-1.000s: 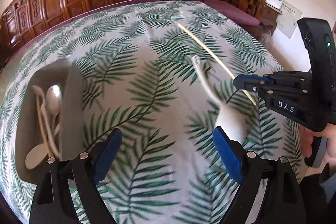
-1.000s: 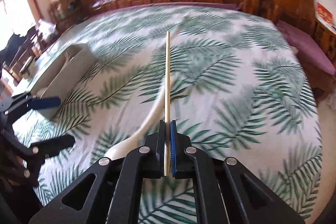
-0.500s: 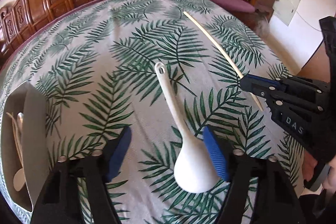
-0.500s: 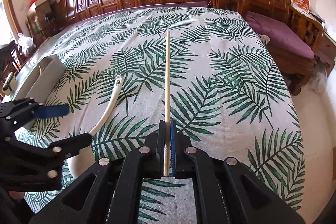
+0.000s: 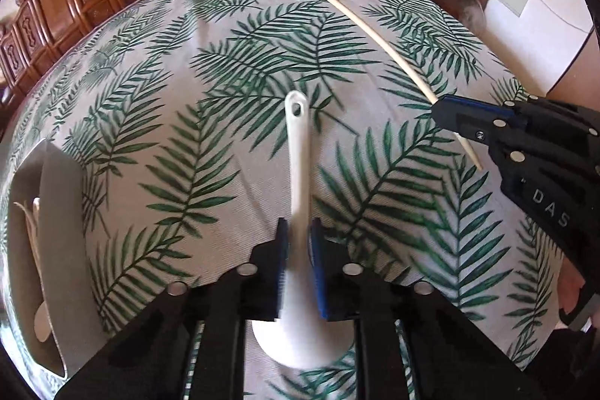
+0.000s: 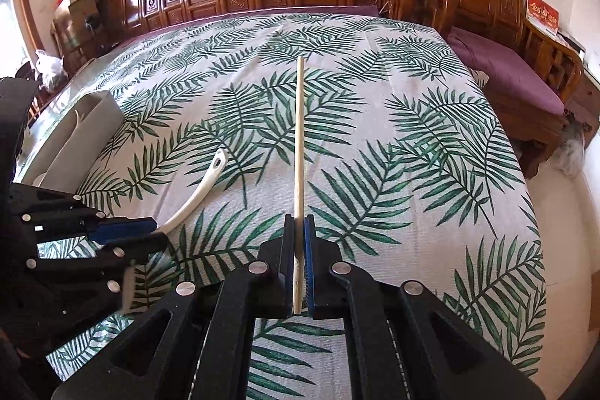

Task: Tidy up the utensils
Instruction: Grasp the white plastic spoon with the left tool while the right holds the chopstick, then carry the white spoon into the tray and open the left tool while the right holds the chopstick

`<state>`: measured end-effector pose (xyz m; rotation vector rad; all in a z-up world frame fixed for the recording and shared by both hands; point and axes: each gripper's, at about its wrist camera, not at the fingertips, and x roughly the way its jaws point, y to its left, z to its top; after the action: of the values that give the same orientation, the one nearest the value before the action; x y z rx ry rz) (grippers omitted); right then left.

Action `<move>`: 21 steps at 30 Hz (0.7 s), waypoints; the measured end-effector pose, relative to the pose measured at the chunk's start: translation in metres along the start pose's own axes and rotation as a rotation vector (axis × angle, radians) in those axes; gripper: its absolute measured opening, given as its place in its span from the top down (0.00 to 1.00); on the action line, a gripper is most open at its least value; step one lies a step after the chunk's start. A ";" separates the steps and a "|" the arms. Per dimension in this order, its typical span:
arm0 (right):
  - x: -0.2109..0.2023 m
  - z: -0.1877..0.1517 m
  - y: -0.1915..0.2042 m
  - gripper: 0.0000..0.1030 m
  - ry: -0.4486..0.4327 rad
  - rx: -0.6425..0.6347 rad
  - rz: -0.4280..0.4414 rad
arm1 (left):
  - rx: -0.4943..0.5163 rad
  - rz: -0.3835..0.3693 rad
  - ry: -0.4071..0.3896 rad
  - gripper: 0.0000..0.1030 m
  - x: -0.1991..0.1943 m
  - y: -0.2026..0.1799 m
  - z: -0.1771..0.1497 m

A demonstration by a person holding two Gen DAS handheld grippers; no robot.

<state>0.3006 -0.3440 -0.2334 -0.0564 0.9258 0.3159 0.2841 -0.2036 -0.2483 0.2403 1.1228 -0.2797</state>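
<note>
Left hand-held gripper (image 5: pixel 299 242) is over the white spoon (image 5: pixel 299 175), jaws closing on the handle just above the bowl. The blue pads sit either side of the handle; slight motion blur there, so I'd call contact made or about to be. The spoon's long axis runs straight away from this gripper along its pointing line, bowl nearest, hang-hole end farthest. It lies on the counter (image 5: pixel 225 100), so only a lift is needed.

Right hand-held gripper (image 6: pixel 299 242) is clamped tight on a single chopstick (image 6: pixel 299 145), held near one end. The stick projects straight ahead over the cloth.

Landmark: the grey organizer box (image 5: pixel 56 231). Spoon and both grippers lie to its right in the left wrist view. The left gripper is clearly nearer, with the right one beyond the spoon. My read is that the spoon goes in first and the chopstick follows.

Materials:
- spoon: glossy white, ceramic or melamine, with a curved handle and deep rounded bowl; slick under pads
- chopstick: pale wood or bamboo, thin, straight, matte
- box: grey, smooth upright walls, open top, already holding pale spoons
- counter cover: woven cloth with green palm-leaf print, some grip
</note>
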 end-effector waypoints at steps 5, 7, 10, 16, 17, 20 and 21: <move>0.001 0.002 0.016 0.94 0.005 -0.042 -0.002 | 0.030 0.048 -0.017 0.92 -0.006 0.013 -0.005; 0.003 0.002 0.020 0.94 0.009 -0.053 -0.003 | 0.024 0.043 -0.026 0.92 -0.010 0.019 -0.005; 0.003 0.002 0.023 0.94 0.014 -0.052 0.000 | 0.011 0.043 -0.047 0.92 -0.019 0.029 -0.005; 0.000 0.003 0.034 0.94 0.013 -0.041 0.032 | -0.013 0.037 -0.094 0.92 -0.041 0.047 -0.002; -0.001 0.003 0.037 0.94 0.013 -0.044 0.034 | -0.017 0.036 -0.104 0.92 -0.046 0.050 -0.001; -0.004 0.003 0.046 0.94 0.010 -0.050 0.047 | -0.025 0.034 -0.130 0.92 -0.058 0.059 -0.001; -0.006 0.003 0.049 0.94 0.009 -0.052 0.053 | -0.029 0.034 -0.137 0.92 -0.062 0.062 -0.001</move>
<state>0.2855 -0.2977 -0.2224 -0.0812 0.9286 0.3898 0.2798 -0.1389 -0.1896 0.2118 0.9860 -0.2460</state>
